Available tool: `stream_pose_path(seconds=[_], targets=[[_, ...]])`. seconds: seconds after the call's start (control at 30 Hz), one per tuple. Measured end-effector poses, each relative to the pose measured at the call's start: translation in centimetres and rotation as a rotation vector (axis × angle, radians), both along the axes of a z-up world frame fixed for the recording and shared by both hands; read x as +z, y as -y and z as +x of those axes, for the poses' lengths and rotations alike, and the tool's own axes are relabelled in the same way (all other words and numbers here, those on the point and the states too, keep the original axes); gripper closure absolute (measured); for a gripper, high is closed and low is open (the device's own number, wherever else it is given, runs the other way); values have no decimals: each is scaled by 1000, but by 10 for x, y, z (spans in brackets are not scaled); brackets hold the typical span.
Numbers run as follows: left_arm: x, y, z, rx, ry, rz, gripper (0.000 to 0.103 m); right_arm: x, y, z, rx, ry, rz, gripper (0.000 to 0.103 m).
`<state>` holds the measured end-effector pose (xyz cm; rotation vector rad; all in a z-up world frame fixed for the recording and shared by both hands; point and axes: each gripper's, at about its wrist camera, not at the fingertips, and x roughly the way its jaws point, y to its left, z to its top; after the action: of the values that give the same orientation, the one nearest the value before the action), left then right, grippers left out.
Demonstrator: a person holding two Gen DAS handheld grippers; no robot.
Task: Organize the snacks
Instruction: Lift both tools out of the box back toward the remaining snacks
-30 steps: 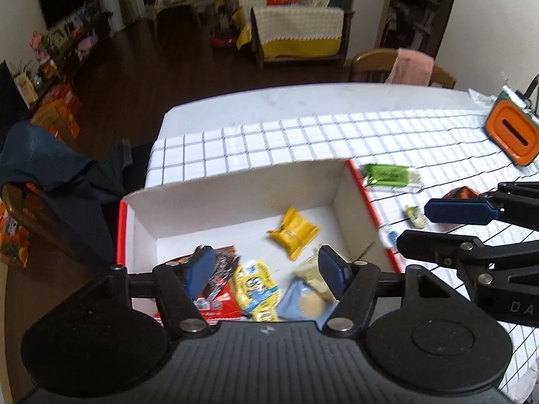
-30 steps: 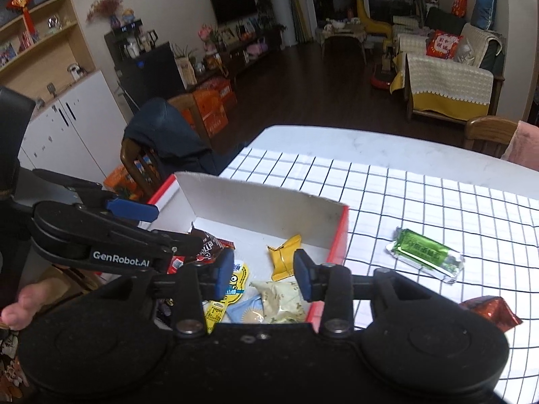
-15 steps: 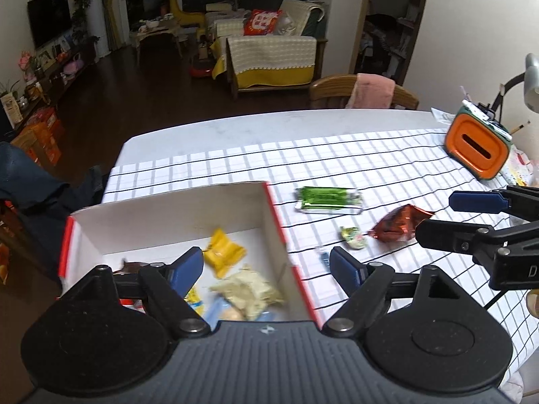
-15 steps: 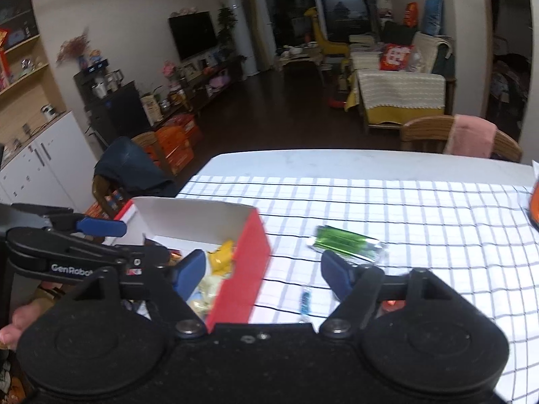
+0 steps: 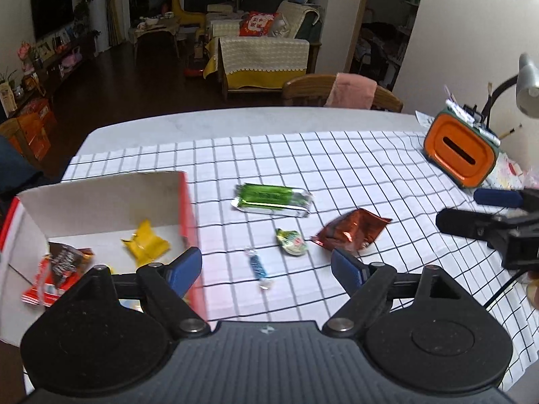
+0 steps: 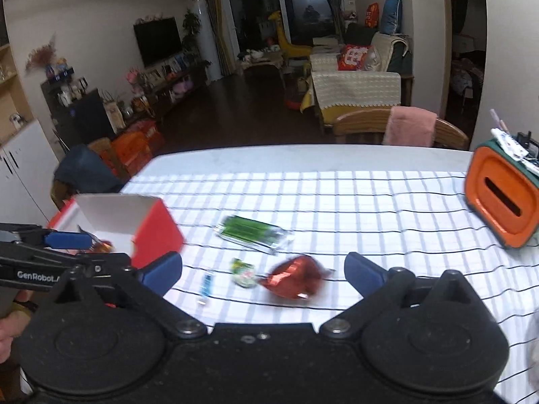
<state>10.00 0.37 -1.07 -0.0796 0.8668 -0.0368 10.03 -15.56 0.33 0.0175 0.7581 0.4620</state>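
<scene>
Moved since prior frames: both claws swung off the box toward the loose snacks on the checked cloth; box now at far left of both views, snacks centred between the fingers.
Left claw (image 5: 266, 266): wide, nothing between pads; last bit of spreading done, now steady.
Right claw (image 6: 262, 271): jaws opening, very wide, nothing gripped; red packet sits in the gap but pads clear of it.
Box (image 5: 101, 198): white inside, red outside, on table at left edge; already holds yellow wrapper (image 5: 145, 243), dark/red packs, more under the left finger.
Loose snacks: green bar (image 5: 272, 199), red foil packet (image 5: 350, 232), small green round pack (image 5: 291, 241), blue candy (image 5: 257, 267). All on cloth, apart from each other, right of box.
Key relation, right: red foil packet (image 6: 294, 281) dead ahead, betw. fingertips, just beyond them; crumpled, long axis approx. left-right across the gap, so jaws would close on its ends.
Key relation, left: blue candy straight ahead, nearest to it; long axis runs away from camera, so jaws would close across the thin side.
Green bar: farthest, lies crosswise, slightly tilted; neither claw lined up on it.
Nearer hand: right for red packet, left for candy, judged by centring.
Likely step: reach fwd and down, then pinch.
Risk: foil slippery, may squirt out.
Orange holder (image 6: 502, 198): far right, not part of job.
</scene>
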Motion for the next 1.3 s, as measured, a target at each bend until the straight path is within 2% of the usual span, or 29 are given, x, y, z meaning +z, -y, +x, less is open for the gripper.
stream_pose_path(seconds=[0.17, 0.37, 0.8, 1.1, 1.13, 1.2, 1.3], targets=[[-19, 28, 11, 21, -16, 30, 19, -12, 26, 11, 39, -6, -39, 0], [-45, 38, 30, 72, -99, 15, 19, -37, 37, 24, 133, -21, -76, 0], [-95, 32, 74, 187, -255, 41, 19, -99, 2, 58, 290, -31, -172, 0], [-116, 29, 99, 213, -317, 71, 21, -123, -23, 78, 294, -48, -192, 0], [-119, 28, 101, 215, -325, 75, 22, -125, -24, 79, 294, -48, -195, 0], [-126, 26, 106, 228, -349, 84, 36, -127, -26, 80, 294, -46, -199, 0], [-135, 19, 110, 251, -383, 72, 44, -130, -29, 84, 285, -44, -203, 1]])
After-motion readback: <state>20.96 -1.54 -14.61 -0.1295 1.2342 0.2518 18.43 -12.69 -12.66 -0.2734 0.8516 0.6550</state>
